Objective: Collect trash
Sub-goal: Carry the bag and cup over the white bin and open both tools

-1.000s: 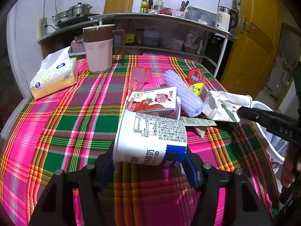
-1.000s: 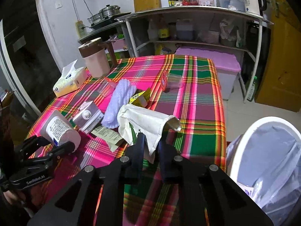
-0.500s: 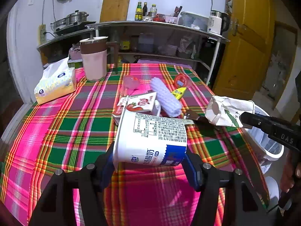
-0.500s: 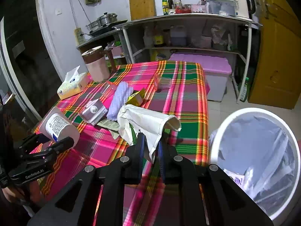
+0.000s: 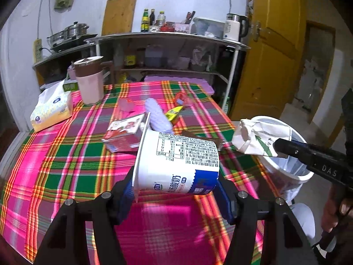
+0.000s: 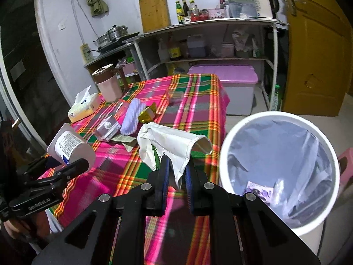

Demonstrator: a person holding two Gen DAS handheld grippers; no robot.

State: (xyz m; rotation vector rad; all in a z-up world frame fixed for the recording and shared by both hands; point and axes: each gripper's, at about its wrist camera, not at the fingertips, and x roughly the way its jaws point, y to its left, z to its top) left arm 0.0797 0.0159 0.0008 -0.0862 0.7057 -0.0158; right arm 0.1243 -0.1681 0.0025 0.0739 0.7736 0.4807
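So both tools are loaded up right now: the left gripper (image 5: 176, 190) is clamped on a white yogurt tub (image 5: 176, 163), held on its side above the near part of the table, and the right gripper (image 6: 177, 176) is pinching a crumpled white paper bag (image 6: 169, 145) that hangs just beside the rim of the trash bin (image 6: 222, 154), not over the opening yet as far as I can tell. The bin has a plastic liner and a bit of stuff already at the bottom, so some trash looks collected. Still lying on the plaid tablecloth (image 5: 66, 154): a red milk carton (image 5: 123, 132), a purple foam sleeve (image 5: 157, 116), a yellow wrapper (image 5: 174, 112), a clear plastic cup (image 6: 175, 96), plus some paper scraps. The pink jug (image 5: 90, 81) and tissue pack (image 5: 51, 110) probably stay. I'd say under halfway done.
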